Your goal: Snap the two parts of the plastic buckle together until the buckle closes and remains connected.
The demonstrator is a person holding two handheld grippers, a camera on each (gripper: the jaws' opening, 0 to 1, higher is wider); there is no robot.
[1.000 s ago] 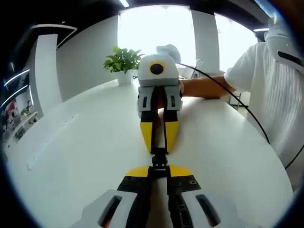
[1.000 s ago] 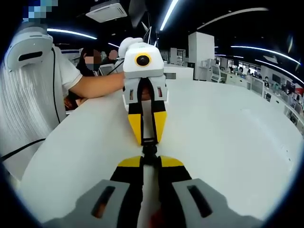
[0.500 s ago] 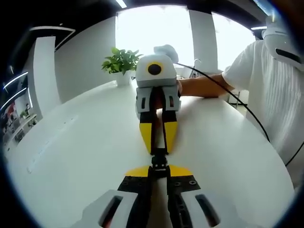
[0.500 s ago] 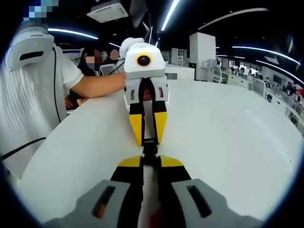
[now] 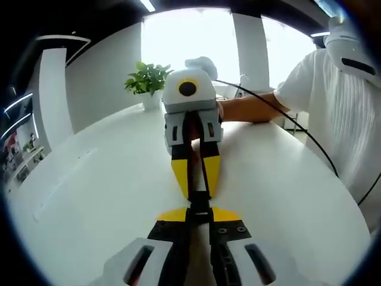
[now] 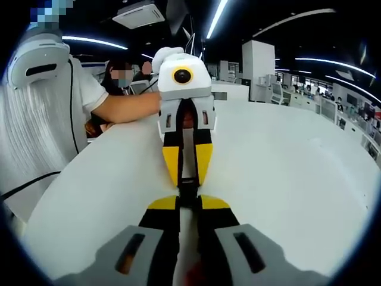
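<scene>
Two claws nose to nose over white desk (image 5: 89, 196): my left claw (image 5: 200, 212) and right claw (image 6: 188, 202) each clenched on buckle (image 5: 199, 201) half (small, stiff, light). I keep grips behind latch.

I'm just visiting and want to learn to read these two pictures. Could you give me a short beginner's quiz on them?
1. True or false: the two grippers point tip to tip over the white table.
2. What sits between the left gripper and the right gripper? A) a cup B) a small black buckle C) a pen
3. What green thing stands at the table's far edge in the left gripper view?

Key: 1 true. 2 B. 3 A potted plant.
</scene>
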